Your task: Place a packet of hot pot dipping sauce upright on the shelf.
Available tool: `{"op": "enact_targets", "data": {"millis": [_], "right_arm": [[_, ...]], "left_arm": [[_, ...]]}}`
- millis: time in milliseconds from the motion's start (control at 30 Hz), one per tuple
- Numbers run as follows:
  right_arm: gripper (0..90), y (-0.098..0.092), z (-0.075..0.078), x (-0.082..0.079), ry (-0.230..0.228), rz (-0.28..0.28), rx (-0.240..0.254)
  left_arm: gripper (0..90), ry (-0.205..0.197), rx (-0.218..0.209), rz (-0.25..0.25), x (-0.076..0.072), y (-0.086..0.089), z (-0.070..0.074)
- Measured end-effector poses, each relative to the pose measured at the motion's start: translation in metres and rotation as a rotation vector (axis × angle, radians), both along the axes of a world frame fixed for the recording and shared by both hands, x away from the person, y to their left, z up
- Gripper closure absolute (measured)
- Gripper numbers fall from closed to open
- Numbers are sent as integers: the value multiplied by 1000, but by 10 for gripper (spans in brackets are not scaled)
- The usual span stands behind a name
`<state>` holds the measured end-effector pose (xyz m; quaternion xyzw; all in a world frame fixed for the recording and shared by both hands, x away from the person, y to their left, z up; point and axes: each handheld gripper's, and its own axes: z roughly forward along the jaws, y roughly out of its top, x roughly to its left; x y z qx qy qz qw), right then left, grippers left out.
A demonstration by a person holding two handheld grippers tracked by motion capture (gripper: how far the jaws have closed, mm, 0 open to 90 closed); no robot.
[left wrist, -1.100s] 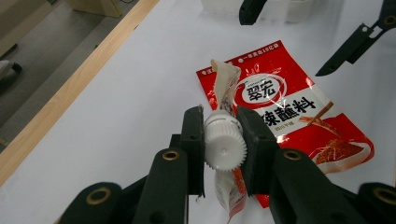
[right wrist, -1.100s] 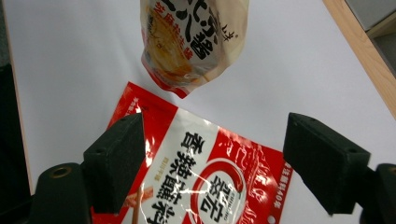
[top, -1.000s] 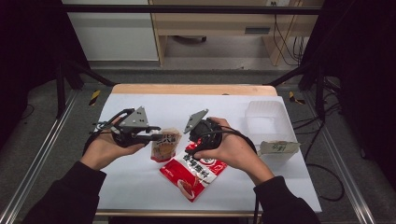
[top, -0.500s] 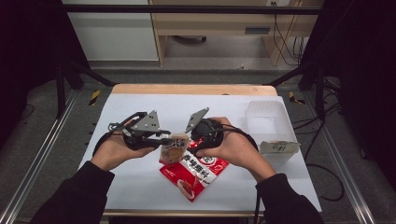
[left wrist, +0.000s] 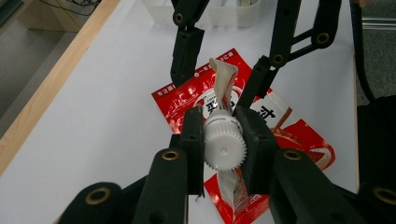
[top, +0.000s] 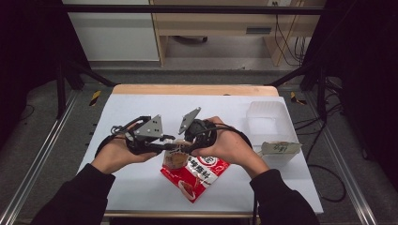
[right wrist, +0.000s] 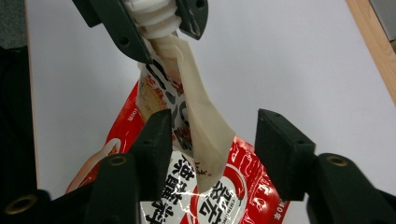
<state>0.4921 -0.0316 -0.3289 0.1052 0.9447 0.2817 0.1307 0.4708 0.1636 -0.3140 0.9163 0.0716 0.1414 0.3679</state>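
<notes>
Jaws of the left gripper [left wrist: 223, 140] clamp the white ribbed cap [left wrist: 225, 145] of a small spouted pouch [right wrist: 194, 121], which we hold lifted just above the red snack bag [top: 197, 172] lying on the white desk [top: 141, 105]. Jaws of the right gripper [right wrist: 212, 149] have just been closing and now stand half open on either side of the pouch's pale, creased body, their pads not yet pressing on it. In the high view, the two hands meet over the middle of the desk, with the clear plastic tub [top: 266, 121] well apart to the right.

To do this step well, we judge that the right jaws should close on the pouch body near the spout, square to its flat faces. The film is thin and slack, so a grip too far from the cap may let it fold or slip. We keep the left grip steady throughout.
</notes>
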Motion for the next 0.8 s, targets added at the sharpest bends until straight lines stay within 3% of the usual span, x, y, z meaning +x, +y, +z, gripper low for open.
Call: {"op": "enact_targets", "data": {"millis": [167,400,800], "right_arm": [[577,3,-2,-1,20,23,-12],[772,3,-3,-2,43,50,-23],[887,3,6,-7,16,42,-55]], "left_arm": [[735,7,-10,-12,-1,-2,-2],[735,13,-9,-14,-1,-1,-3],[723,21,-40,20,1,1,-7]]}}
